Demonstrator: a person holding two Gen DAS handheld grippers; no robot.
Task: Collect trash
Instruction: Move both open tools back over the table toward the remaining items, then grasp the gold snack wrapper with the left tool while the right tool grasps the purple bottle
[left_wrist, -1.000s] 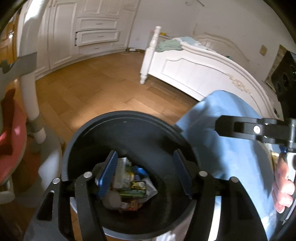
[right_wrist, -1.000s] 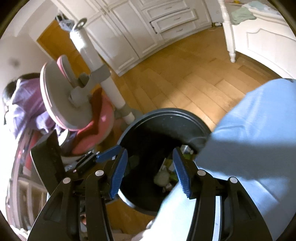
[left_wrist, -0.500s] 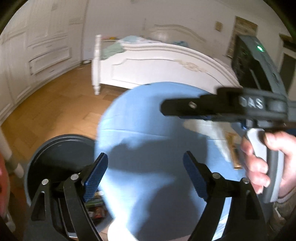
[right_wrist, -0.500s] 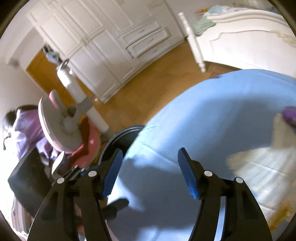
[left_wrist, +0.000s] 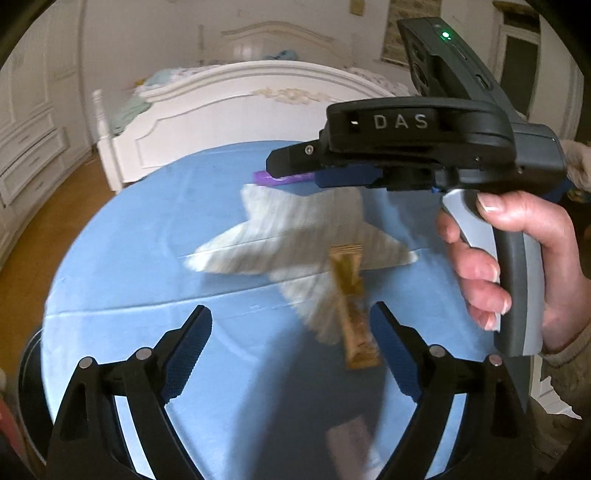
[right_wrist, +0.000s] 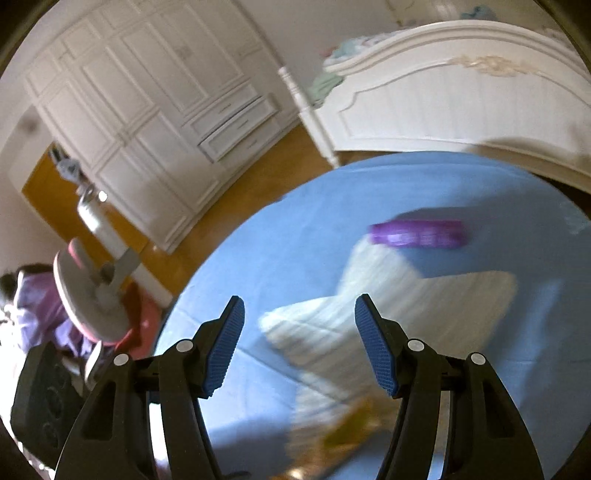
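Observation:
A round table with a blue cloth fills both views. On it lie a white star-shaped cloth, a brown snack wrapper and a purple wrapper. My left gripper is open and empty above the table's near side, with the brown wrapper just inside its right finger. My right gripper is open and empty above the star cloth; the purple wrapper lies beyond it. The right gripper's body also shows in the left wrist view, held by a hand. The dark bin's rim shows at the lower left.
A white bed stands behind the table. White cupboards line the far wall over a wooden floor. A pink and grey chair stands to the left of the table, with a person in purple beside it.
Both grippers have swung up and right, away from the bin full of trash, to above the blue table. The star cloth and the wrappers have come into view.

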